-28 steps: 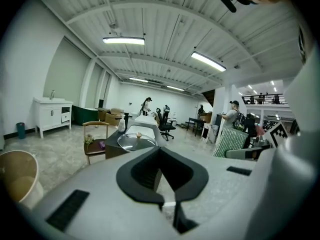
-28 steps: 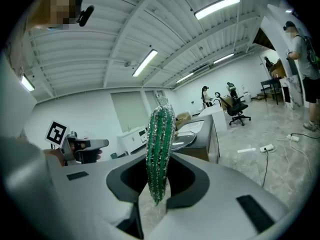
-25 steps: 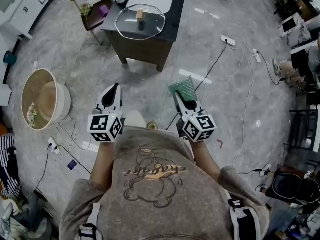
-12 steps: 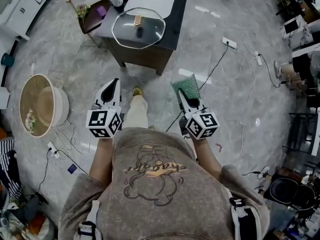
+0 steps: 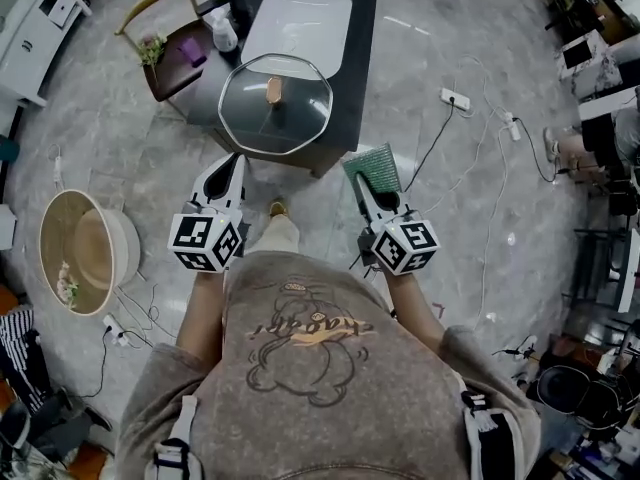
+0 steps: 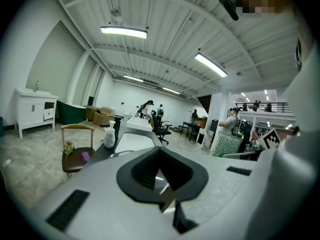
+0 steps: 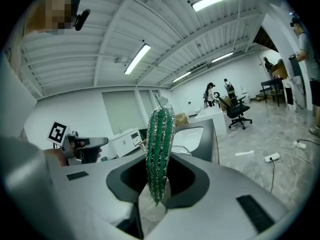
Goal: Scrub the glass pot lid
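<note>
Glass pot lid (image 5: 274, 108) sits just ahead of left gripper (image 5: 234, 160), seemingly untouched.

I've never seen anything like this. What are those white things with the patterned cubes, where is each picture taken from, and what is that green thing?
There is no robot here. A person carries a two-jaw gripper in each hand, and the patterned cubes are part of those grippers. The picture looking down comes from a camera on the person's head. The other two come from cameras riding on each gripper, looking along its jaws. The left gripper is shut and empty. The right gripper is shut on a green scrubbing pad. Ahead, a glass pot lid lies on a dark table, near a white basin.
</note>
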A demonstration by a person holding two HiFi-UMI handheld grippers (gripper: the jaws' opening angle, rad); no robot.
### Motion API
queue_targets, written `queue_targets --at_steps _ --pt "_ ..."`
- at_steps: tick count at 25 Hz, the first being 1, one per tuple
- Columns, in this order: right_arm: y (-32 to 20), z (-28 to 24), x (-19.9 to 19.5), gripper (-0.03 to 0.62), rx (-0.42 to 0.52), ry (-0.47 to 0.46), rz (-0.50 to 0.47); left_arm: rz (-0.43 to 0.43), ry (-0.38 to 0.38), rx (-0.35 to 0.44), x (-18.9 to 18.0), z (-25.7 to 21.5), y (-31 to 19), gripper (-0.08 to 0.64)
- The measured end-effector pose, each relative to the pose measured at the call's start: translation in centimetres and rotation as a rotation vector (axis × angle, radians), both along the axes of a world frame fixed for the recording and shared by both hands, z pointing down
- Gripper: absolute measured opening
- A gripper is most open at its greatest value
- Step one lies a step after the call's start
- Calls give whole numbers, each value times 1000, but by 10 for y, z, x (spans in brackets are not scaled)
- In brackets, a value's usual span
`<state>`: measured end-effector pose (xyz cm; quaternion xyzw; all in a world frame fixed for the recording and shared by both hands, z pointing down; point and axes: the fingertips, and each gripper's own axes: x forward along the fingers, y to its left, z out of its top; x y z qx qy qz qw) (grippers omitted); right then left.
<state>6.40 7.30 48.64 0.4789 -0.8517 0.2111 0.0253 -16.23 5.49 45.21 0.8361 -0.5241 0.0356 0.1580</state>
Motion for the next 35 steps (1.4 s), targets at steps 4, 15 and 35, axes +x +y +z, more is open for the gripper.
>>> queue_targets --at_steps 4,15,35 --pt "-53 -11 -19 94 16 10 -4 23 -13 0 -11 -4 -54 9" --pt "-130 -18 -44 94 6 23 20 58 26 -29 -15 -2 -129 11" --pt "-182 -17 -30 94 -8 5 -48 -24 3 -99 -5 12 -174 164"
